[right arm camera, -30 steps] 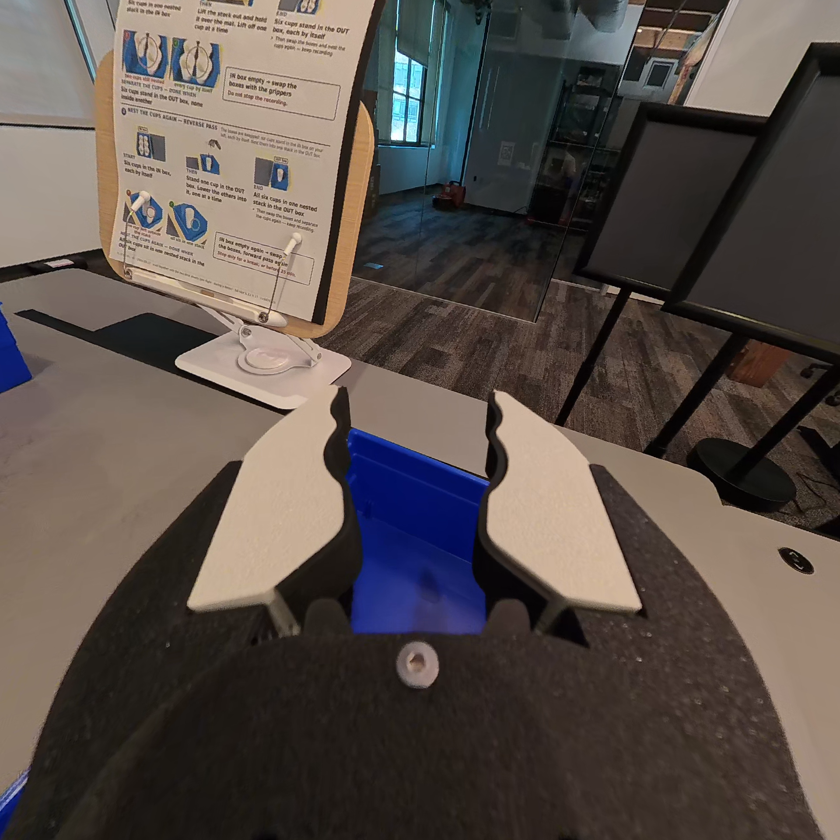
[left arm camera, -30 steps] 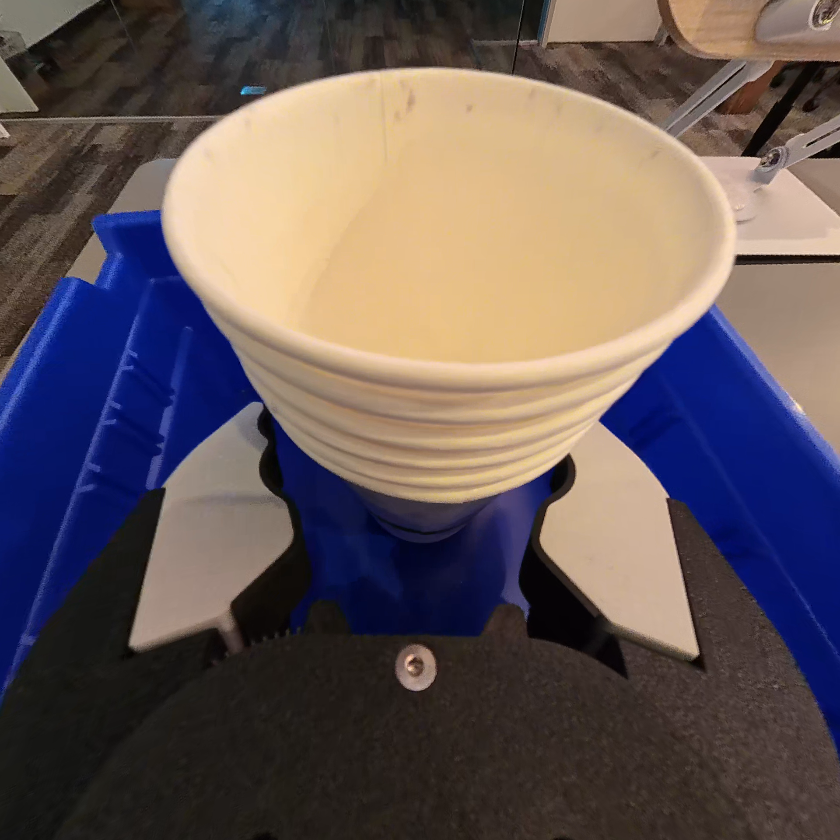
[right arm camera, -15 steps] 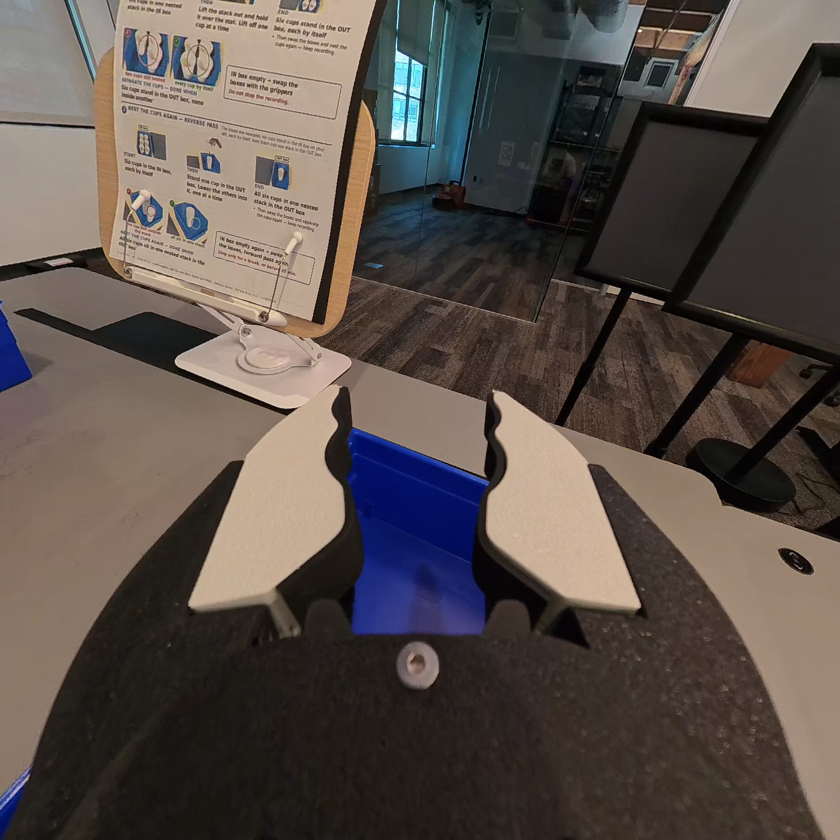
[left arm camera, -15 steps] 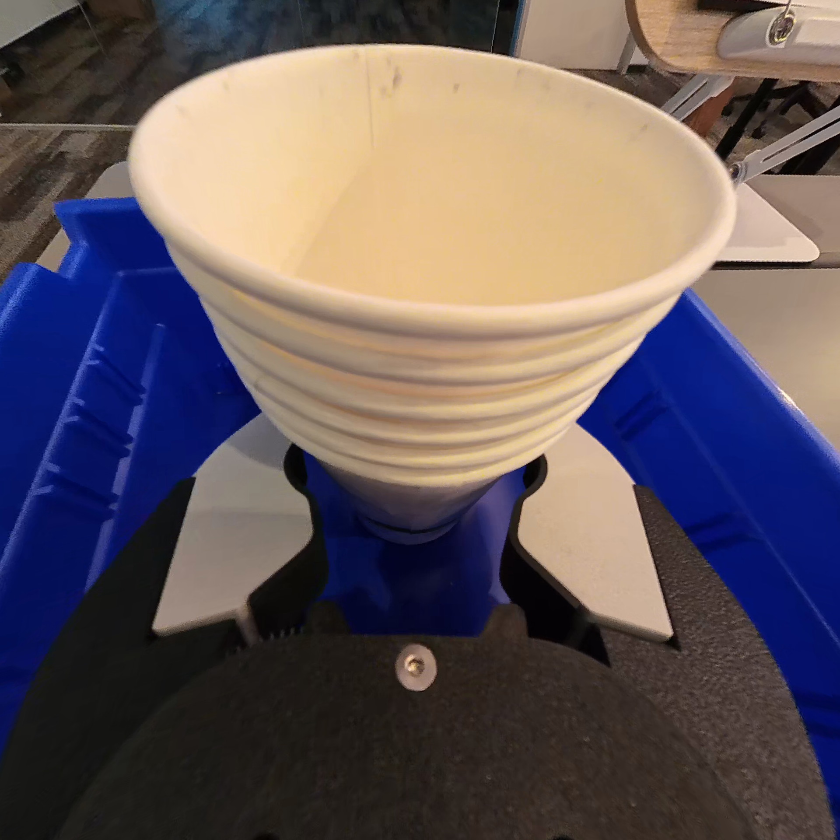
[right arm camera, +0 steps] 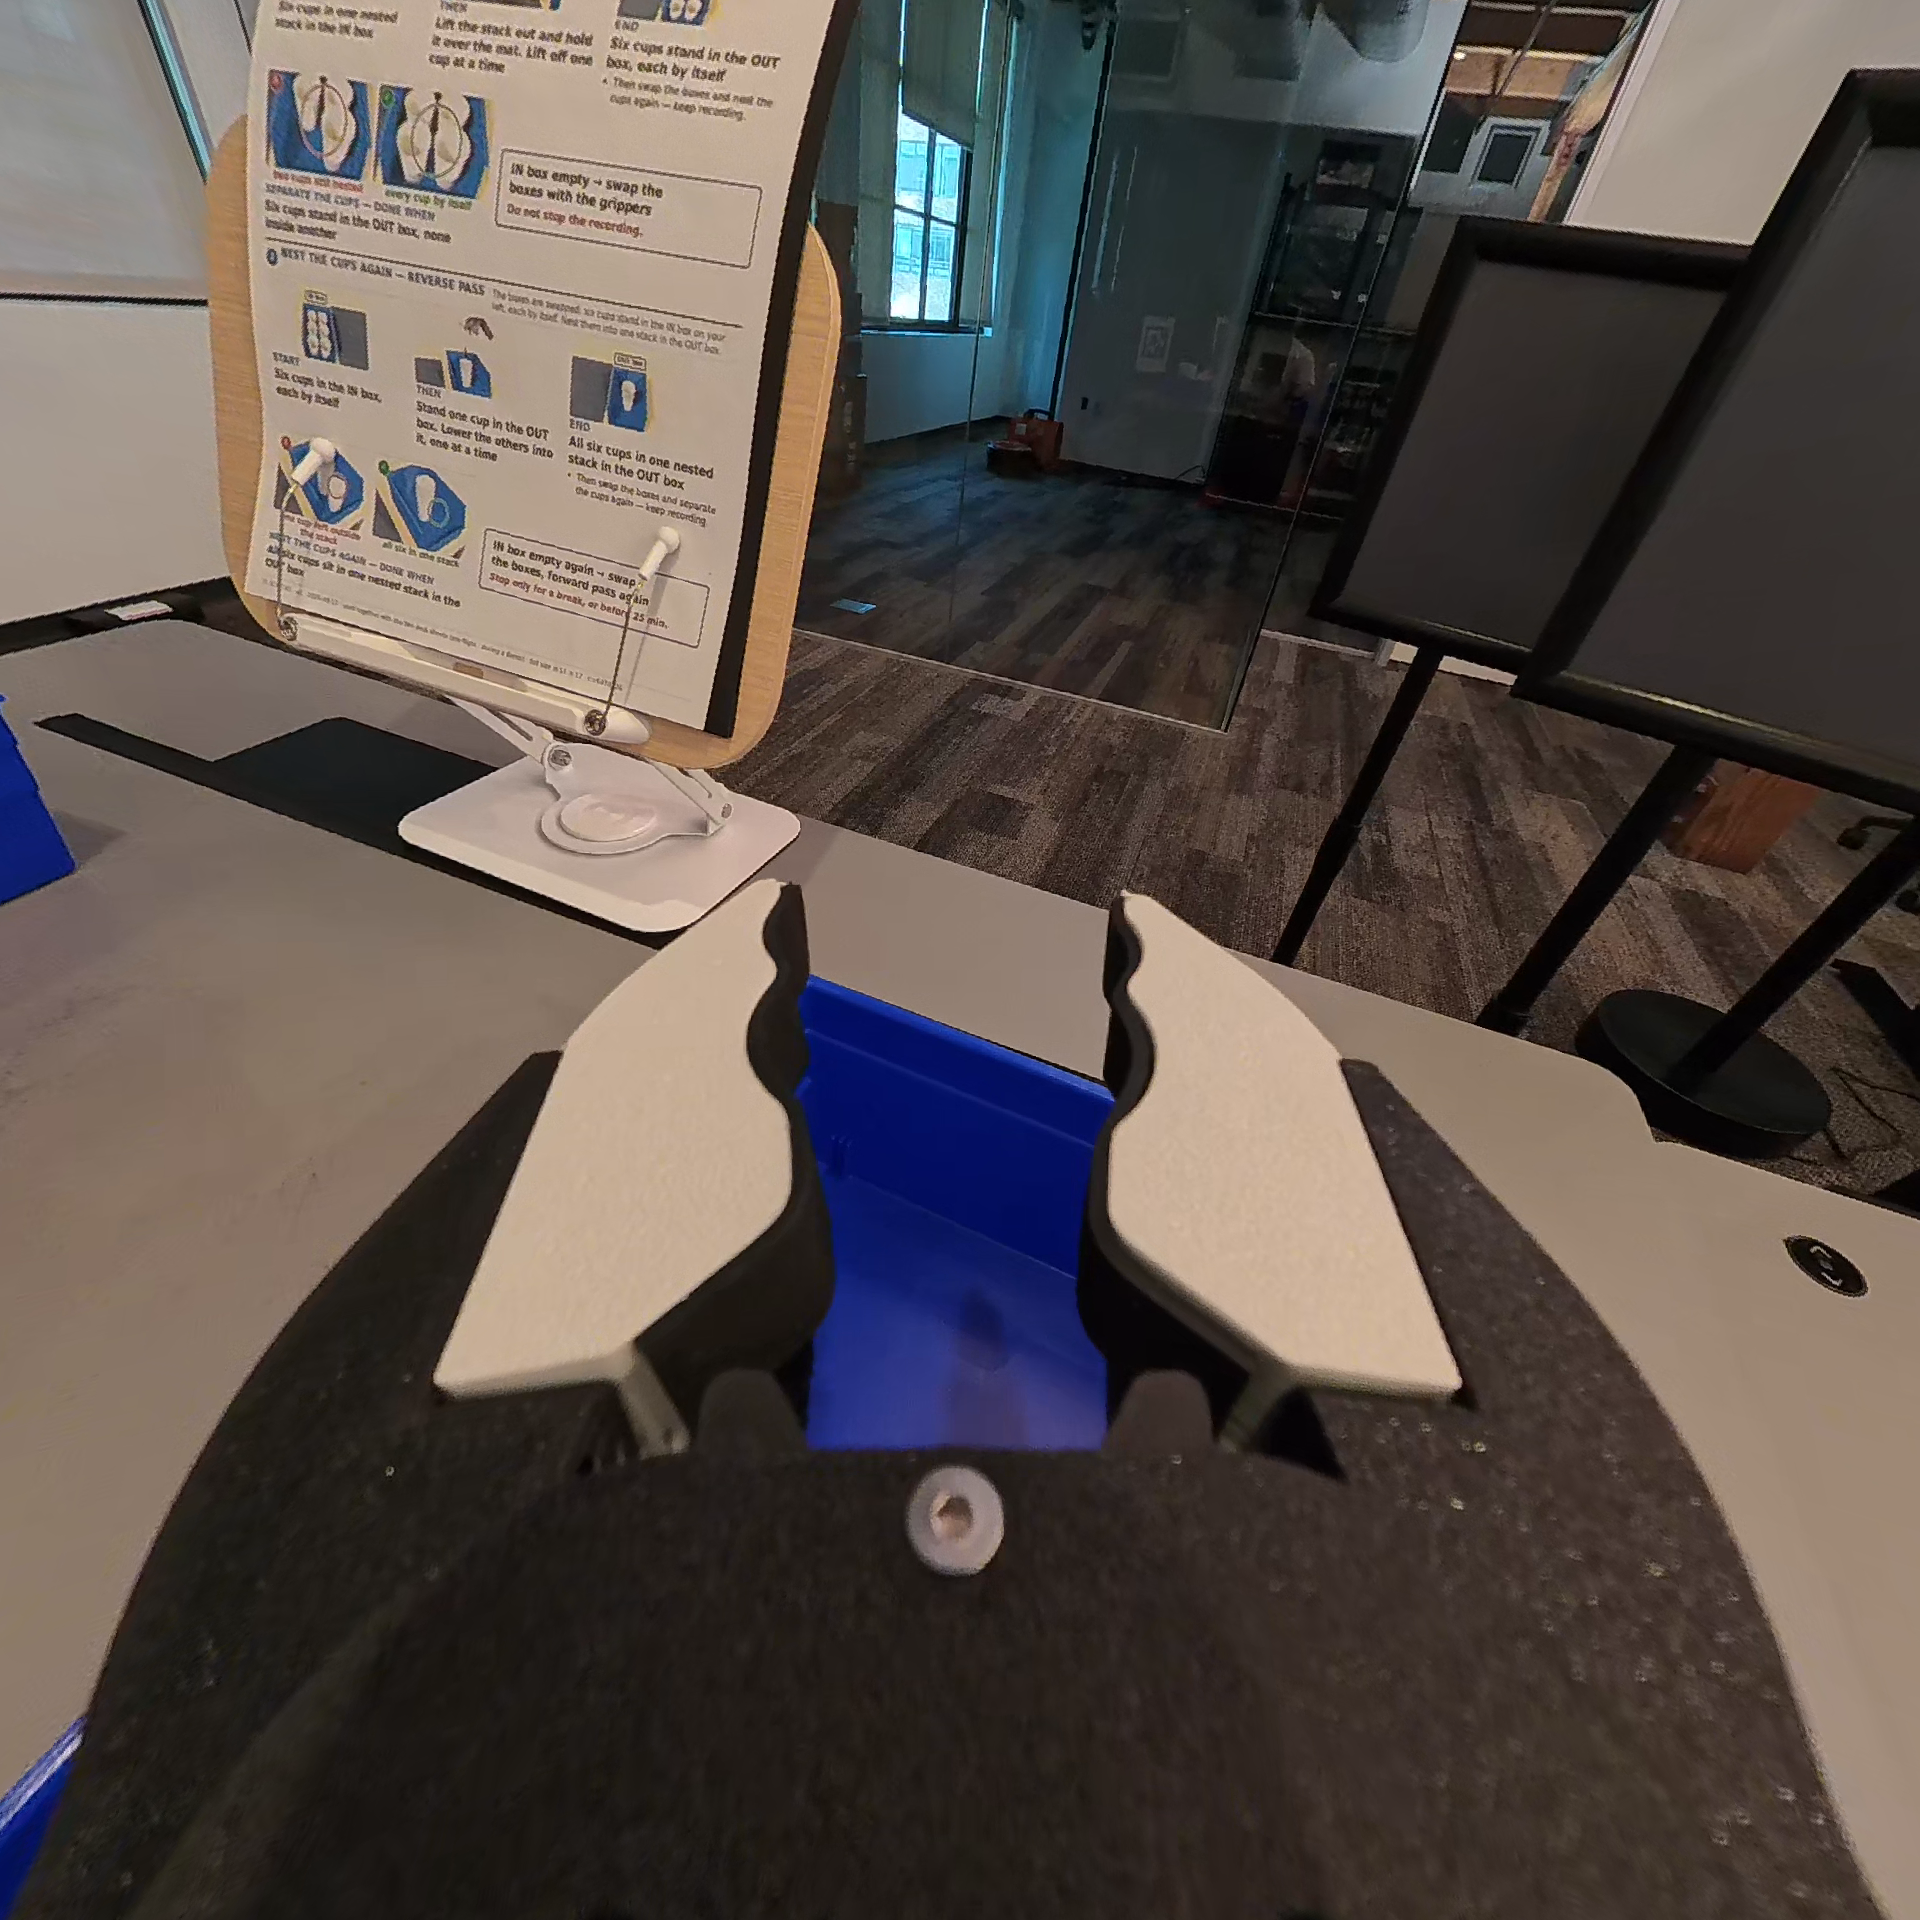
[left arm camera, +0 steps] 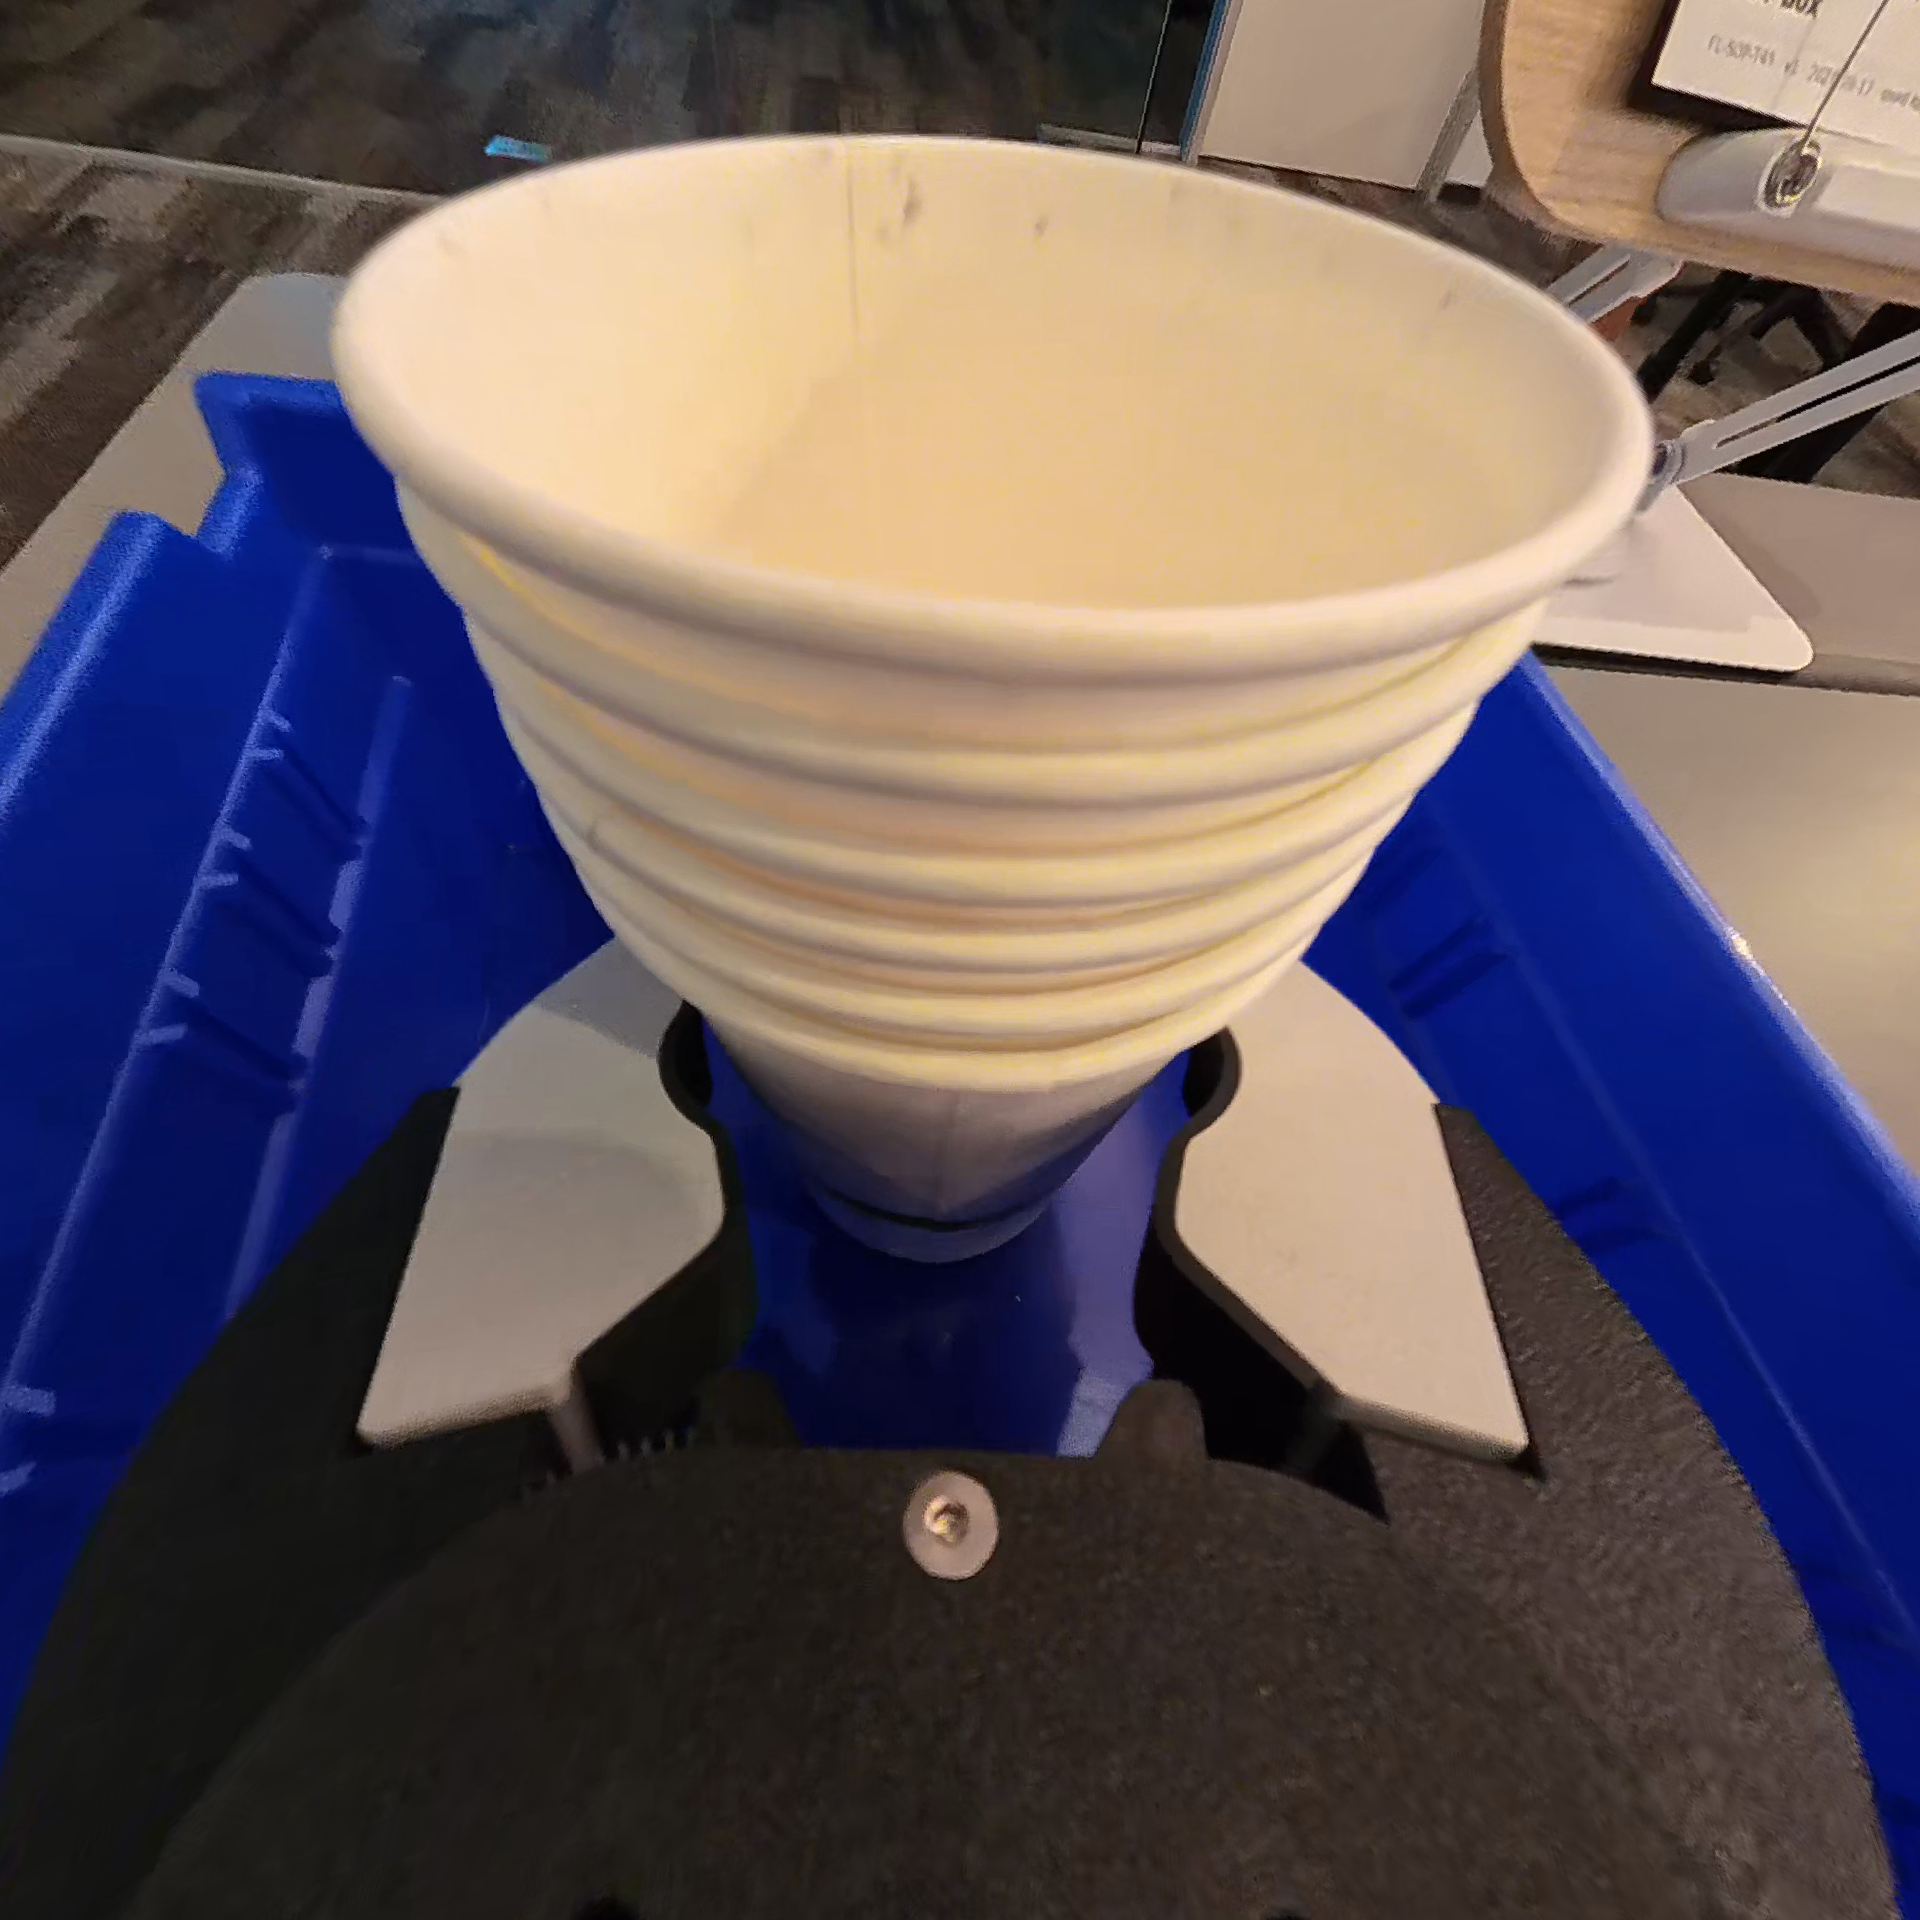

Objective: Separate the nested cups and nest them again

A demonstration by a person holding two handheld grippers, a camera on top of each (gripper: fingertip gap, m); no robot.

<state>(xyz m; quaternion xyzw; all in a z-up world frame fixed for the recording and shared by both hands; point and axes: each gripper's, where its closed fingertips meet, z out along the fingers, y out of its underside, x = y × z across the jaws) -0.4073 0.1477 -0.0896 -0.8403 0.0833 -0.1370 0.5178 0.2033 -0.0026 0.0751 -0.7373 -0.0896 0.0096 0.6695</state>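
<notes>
Instr. sheet (right arm camera: 509, 343): printed text w/ small pics, standing on wooden board stand at counter's (right arm camera: 260, 1039) far edge; words not copied.
Sheet corner, left wrist view (left arm camera: 1787, 73): showing tiny print, too small to read.
Cups, bins: showing no writing.

Nested stack of cream paper cups (left arm camera: 966, 665), upright with mouths upward, inside the left blue bin (left arm camera: 208, 935). Six rolled rims show one above another, close-set and slightly uneven; the topmost cup's interior is empty, with faint dark specks near its rim. The tapered lower wall of the outermost cup narrows to its base, seen against the bin floor.
</notes>
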